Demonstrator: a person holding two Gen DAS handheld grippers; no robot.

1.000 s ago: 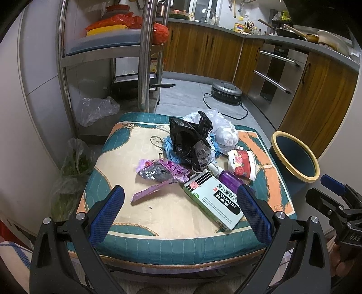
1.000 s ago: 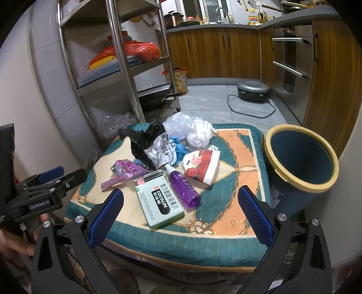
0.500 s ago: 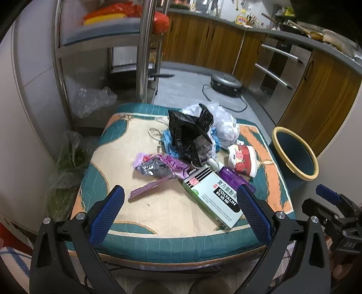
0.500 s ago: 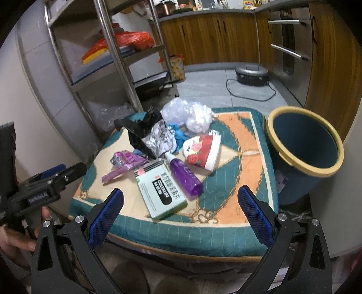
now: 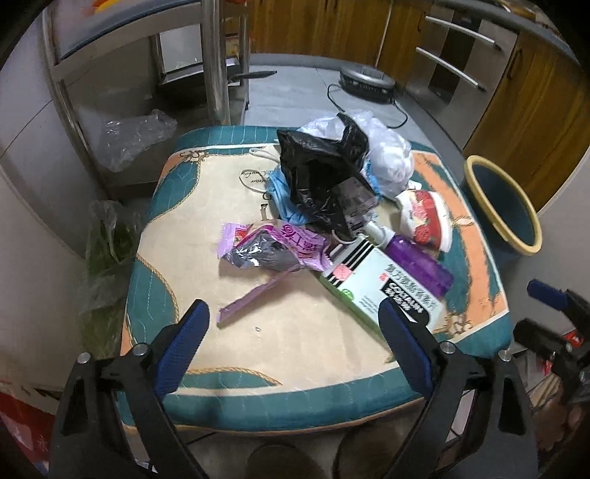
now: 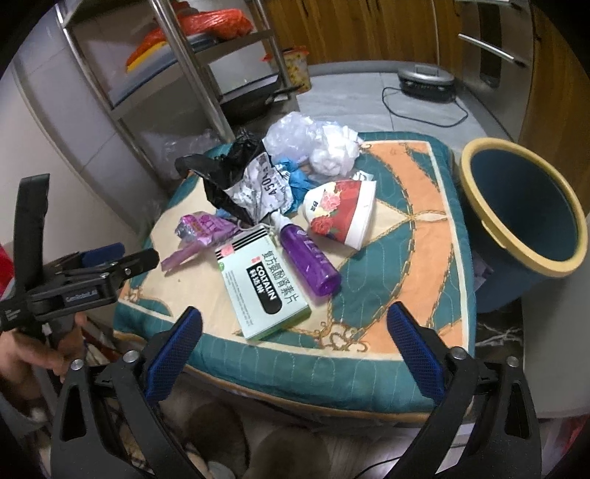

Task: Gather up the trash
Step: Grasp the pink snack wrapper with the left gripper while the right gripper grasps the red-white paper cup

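Left gripper (image 5: 293, 324): nearest, over the bench's front edge; jaws spread and just closing a little, nothing between them.
Right gripper (image 6: 295, 328): over the front edge too; jaws spread, gripping nothing.
Hand (image 6: 22, 353): at 9 o'clock in the right view, holding the left gripper.
Bench (image 5: 287, 353): low, under a quilted cover, cream middle, teal and orange border; trash lies from its centre toward 12 and 3 o'clock.
Box (image 5: 376, 283): white and green, flat, nearest of the trash, at 3 o'clock from centre.
Bottle (image 6: 308, 259): purple, lying just beside the box.
Wrapper (image 5: 273, 250): purple, crumpled, at centre, a torn strip (image 5: 254, 298) before it.
Cup (image 6: 341, 210): red floral paper, on its side beyond the bottle.
Black bag (image 5: 320, 177): crumpled, at 12 o'clock, over blue scraps.
White bag (image 6: 313, 145): farthest of the pile.
Bin (image 6: 523, 217): blue, yellow rim, on the floor at the bench's 3 o'clock.
Rack (image 6: 191, 73): steel shelving at 11 o'clock.
Floor (image 6: 368, 99): grey tile.
Cabinets (image 5: 324, 25): brown wood, farthest.
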